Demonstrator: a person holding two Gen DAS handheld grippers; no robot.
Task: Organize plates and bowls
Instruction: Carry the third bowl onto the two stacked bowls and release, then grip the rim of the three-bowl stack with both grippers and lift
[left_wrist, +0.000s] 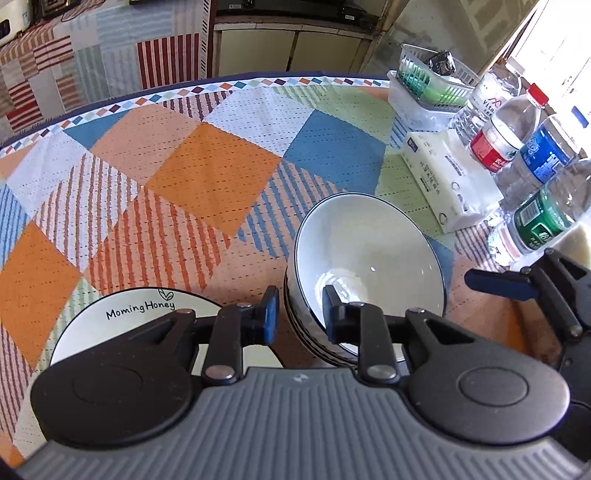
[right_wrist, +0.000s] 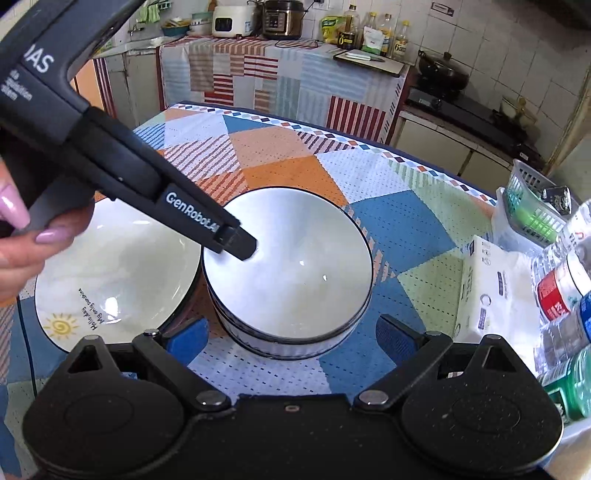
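- The white ceramic bowls with a thin dark rim (right_wrist: 288, 273) already sit nested in one stack near the middle of the patchwork tablecloth (left_wrist: 184, 166); from the ribbed sides I count at least two, maybe more.
- Just left of this stack lies a wide cream plate with a dark rim and a small yellow sun drawing (right_wrist: 110, 280). It almost touches the stack; whether there is a real gap I cannot tell. In the left wrist view its printed words show behind the tool.
- The left gripper (left_wrist: 301, 314) has its jaws narrow on the near-left wall of the top bowl, one blue pad outside the wall and one inside. The top bowl looks a little tilted there. I judge it is gripping the rim, though pad contact is not fully clear.
- The right gripper (right_wrist: 291, 336) is released: its blue pads stand wide apart, one at each side of the stack on the near side, and they touch nothing.
- At the far right of the table there are a white tissue pack (left_wrist: 448, 184), several clear plastic water bottles (left_wrist: 509, 136) and a small plastic basket (left_wrist: 432, 83); these are not part of the job.
- My judgement: the bowls are gathered, so that part seems nearly finished. What is left is probably to settle the top bowl straight and to give the plate its final place. No other loose dishes show in these views.
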